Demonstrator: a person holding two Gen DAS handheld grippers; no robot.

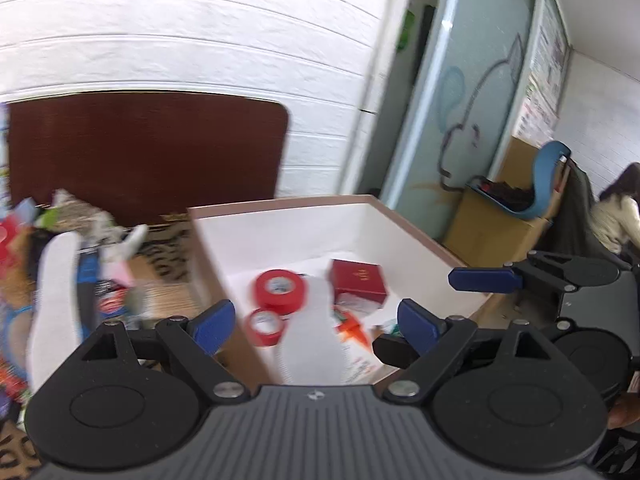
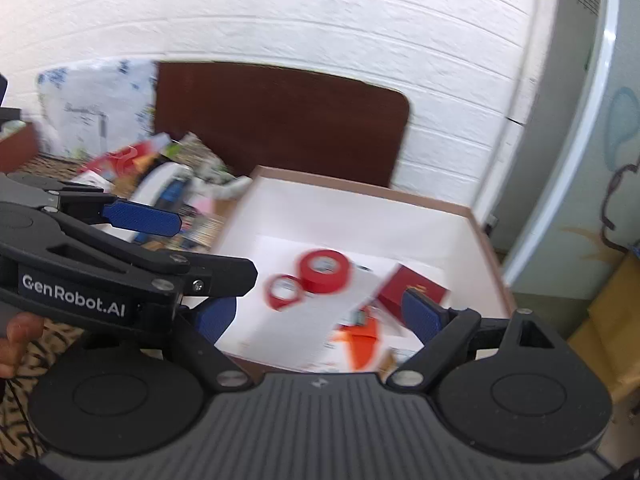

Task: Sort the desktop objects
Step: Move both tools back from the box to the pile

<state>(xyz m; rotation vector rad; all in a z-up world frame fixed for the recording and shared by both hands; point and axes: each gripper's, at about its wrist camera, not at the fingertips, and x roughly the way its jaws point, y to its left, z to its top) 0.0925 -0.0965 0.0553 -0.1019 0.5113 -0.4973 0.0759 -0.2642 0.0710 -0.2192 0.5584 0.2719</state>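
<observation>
Both the left claw (image 1: 316, 322) and right claw (image 2: 320, 314) are spread and empty above the white box (image 1: 280, 216). Blurred frames suggest fast travel; risk striking the red tape rolls (image 1: 280, 286).

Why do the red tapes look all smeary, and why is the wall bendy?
Left wrist view: motion blur smears the tapes and the clutter pile; the tool stays sharp. Right wrist view: the tapes blur the same way, and the fisheye lens curves the wall lines.
</observation>
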